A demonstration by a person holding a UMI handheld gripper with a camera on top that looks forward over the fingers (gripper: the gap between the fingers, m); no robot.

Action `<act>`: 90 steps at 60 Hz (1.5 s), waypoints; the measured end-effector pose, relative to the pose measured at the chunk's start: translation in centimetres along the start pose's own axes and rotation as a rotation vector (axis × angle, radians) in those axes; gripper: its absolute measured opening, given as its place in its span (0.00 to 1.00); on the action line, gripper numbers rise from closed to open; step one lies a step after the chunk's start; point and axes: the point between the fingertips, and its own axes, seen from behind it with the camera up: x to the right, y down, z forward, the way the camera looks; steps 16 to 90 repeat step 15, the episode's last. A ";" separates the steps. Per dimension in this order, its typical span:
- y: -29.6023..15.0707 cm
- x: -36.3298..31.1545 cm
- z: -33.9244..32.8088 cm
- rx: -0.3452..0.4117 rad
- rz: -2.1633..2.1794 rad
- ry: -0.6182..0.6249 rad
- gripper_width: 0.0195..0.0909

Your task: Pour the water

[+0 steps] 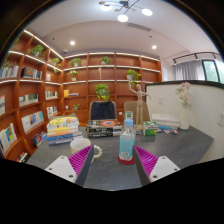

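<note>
Gripper view showed a clear plastic bottle (127, 142) standing upright on a dark grey table (185, 148), its long axis vertical and its neck pointing straight up toward the ceiling. A light blue label band wrapped the upper part of the bottle; no brand or writing on it could be read. The lower part looked pinkish, either from liquid inside or from the pads showing through; I could not tell which. The gripper (113, 160) had its two fingers spread apart, the magenta pads (80, 159) facing inward. The bottle stood between the fingers, nearer the right one, with a gap visible at either side, and rested on the table by its own base.

Beyond the left finger lay a stack of books (63, 127) with colourful covers whose titles were too small to read. A small white cup-like object (79, 143) sat just ahead of the left finger. Behind the bottle, near the table's far edge, were a potted green plant (102, 93) and some dark desk items that could not be made out. To the right stood a vase of pale flowers (184, 97). Wooden bookshelves (30, 85) lined the back and left walls, holding books and small plants, and round lights (122, 17) shone in the ceiling
</note>
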 end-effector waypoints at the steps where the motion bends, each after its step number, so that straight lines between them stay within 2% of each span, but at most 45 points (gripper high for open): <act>1: 0.0 -0.1 -0.2 0.002 0.002 -0.004 0.82; 15: 0.4 -1.3 -2.2 0.025 -0.028 -0.020 0.82; 90: 0.4 -1.3 -2.2 0.025 -0.028 -0.020 0.82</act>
